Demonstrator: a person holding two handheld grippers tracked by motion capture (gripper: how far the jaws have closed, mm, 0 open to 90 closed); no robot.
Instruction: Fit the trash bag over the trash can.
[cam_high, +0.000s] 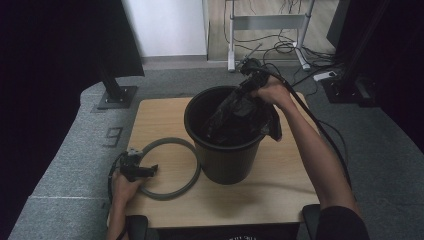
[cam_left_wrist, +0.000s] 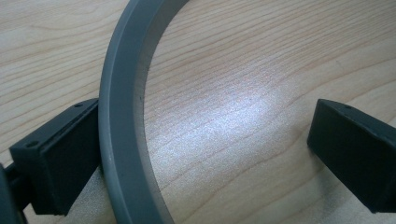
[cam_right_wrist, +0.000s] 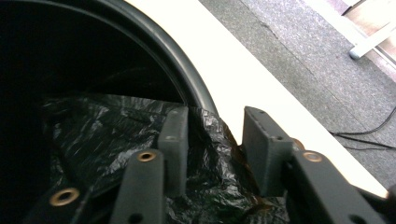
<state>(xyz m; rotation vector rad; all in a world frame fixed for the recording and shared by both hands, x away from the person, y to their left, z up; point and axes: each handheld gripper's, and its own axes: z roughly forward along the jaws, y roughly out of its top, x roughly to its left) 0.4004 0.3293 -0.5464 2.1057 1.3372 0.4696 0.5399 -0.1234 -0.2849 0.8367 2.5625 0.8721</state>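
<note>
The black plastic bag (cam_high: 240, 117) lay draped over the rim of the black bin (cam_high: 225, 160) on the surface (cam_high: 280, 175). The right hand-held gripper (cam_right_wrist: 212, 140) stood part-open astride a fold, pads not pressing. The film looked light, limp and slippery, best pinched at its edge. The left hand-held gripper (cam_high: 142, 171) stood wide around the stiff grey ring (cam_left_wrist: 122, 140), one pad touching.

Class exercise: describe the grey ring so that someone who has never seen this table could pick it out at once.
Start at the wooden table and find the black bucket standing on it. Lying flat against the bucket's left side is the grey ring. It is the one thin, open hoop there, pale beside the crumpled black bag.
</note>
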